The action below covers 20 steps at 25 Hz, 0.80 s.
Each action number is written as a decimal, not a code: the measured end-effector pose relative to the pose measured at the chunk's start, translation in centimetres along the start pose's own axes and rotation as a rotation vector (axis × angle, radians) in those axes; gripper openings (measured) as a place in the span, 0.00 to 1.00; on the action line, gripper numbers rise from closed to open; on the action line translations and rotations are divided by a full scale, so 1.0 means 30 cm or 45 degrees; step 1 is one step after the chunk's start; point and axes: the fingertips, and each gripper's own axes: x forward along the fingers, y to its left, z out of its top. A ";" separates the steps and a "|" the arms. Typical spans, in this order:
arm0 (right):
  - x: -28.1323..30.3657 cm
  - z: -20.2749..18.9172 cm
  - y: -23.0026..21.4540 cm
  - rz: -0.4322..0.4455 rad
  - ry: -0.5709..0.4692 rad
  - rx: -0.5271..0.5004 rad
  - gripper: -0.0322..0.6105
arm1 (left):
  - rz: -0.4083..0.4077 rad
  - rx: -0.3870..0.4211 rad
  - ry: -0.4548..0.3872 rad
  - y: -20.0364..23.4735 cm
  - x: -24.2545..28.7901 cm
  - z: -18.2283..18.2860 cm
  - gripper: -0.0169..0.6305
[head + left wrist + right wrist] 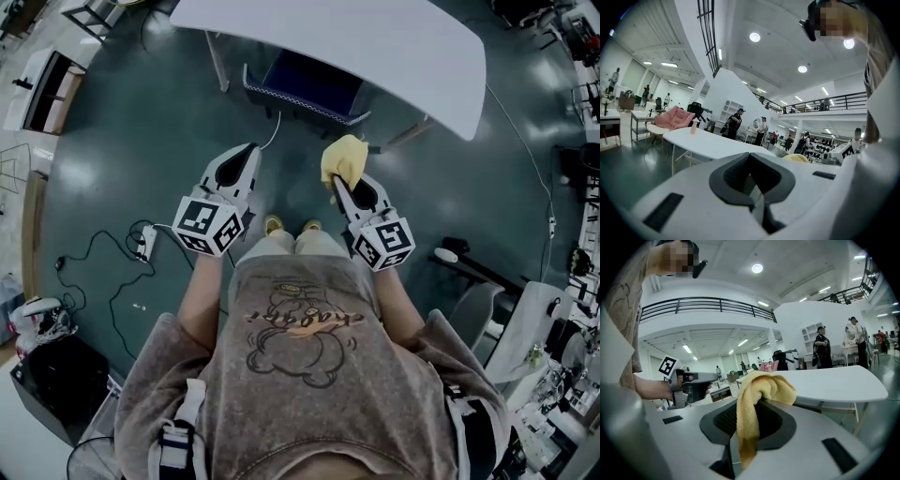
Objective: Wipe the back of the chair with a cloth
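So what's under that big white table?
A blue chair sits partly under the white table. The tabletop covers the rest of it.

**Colours and patterns, head view**

Cloth (344,161), 12 o'clock: yellow.
Left gripper (251,150), right gripper (338,185): white, with black-and-white square markers.
Table (375,47): white.
Chair (305,84): dark blue, speckled edge.
Floor (122,141): dark teal.
Shirt (309,375), 6 o'clock: grey-brown, bear outline.
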 end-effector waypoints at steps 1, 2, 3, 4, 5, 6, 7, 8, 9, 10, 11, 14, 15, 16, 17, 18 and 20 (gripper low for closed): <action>0.007 -0.010 -0.004 0.001 0.005 0.004 0.19 | -0.003 0.001 0.005 0.007 0.006 -0.007 0.04; 0.012 -0.020 -0.007 0.001 0.011 0.009 0.19 | -0.001 0.004 0.010 0.012 0.010 -0.014 0.04; 0.015 -0.029 -0.009 0.002 0.016 0.012 0.19 | 0.003 0.005 0.014 0.015 0.010 -0.021 0.04; 0.016 -0.037 -0.010 0.003 0.021 0.012 0.19 | 0.009 0.004 0.016 0.018 0.007 -0.027 0.04; 0.016 -0.043 -0.010 0.005 0.025 0.010 0.19 | 0.015 0.001 0.019 0.020 0.002 -0.033 0.04; 0.017 -0.049 -0.010 0.008 0.027 0.007 0.19 | 0.022 0.001 0.022 0.023 -0.002 -0.038 0.04; 0.016 -0.055 -0.011 0.012 0.028 0.004 0.19 | 0.029 0.004 0.026 0.026 -0.006 -0.043 0.04; 0.015 -0.060 -0.015 0.015 0.028 -0.002 0.19 | 0.037 0.007 0.029 0.029 -0.007 -0.048 0.04; 0.013 -0.065 -0.021 0.018 0.028 -0.011 0.19 | 0.043 0.009 0.029 0.031 -0.007 -0.053 0.04; 0.011 -0.068 -0.029 0.020 0.027 -0.023 0.19 | 0.049 0.012 0.027 0.031 -0.008 -0.058 0.04; 0.007 -0.072 -0.037 0.022 0.024 -0.034 0.19 | 0.054 0.014 0.023 0.028 -0.010 -0.065 0.04; -0.013 -0.089 -0.045 0.030 0.011 -0.045 0.19 | 0.062 0.023 0.010 0.013 -0.024 -0.091 0.04; -0.021 -0.099 -0.045 0.032 0.007 -0.045 0.19 | 0.064 0.023 0.005 0.010 -0.027 -0.101 0.04; -0.025 -0.111 -0.045 0.033 0.003 -0.043 0.19 | 0.065 0.022 0.000 0.010 -0.027 -0.113 0.04; -0.027 -0.125 -0.047 0.033 -0.001 -0.038 0.19 | 0.065 0.020 -0.004 0.011 -0.026 -0.127 0.04; -0.025 -0.143 -0.049 0.034 -0.003 -0.034 0.19 | 0.062 0.019 -0.008 0.014 -0.022 -0.141 0.04; -0.017 -0.189 -0.053 0.034 -0.005 -0.032 0.19 | 0.048 0.023 -0.013 0.019 -0.010 -0.176 0.04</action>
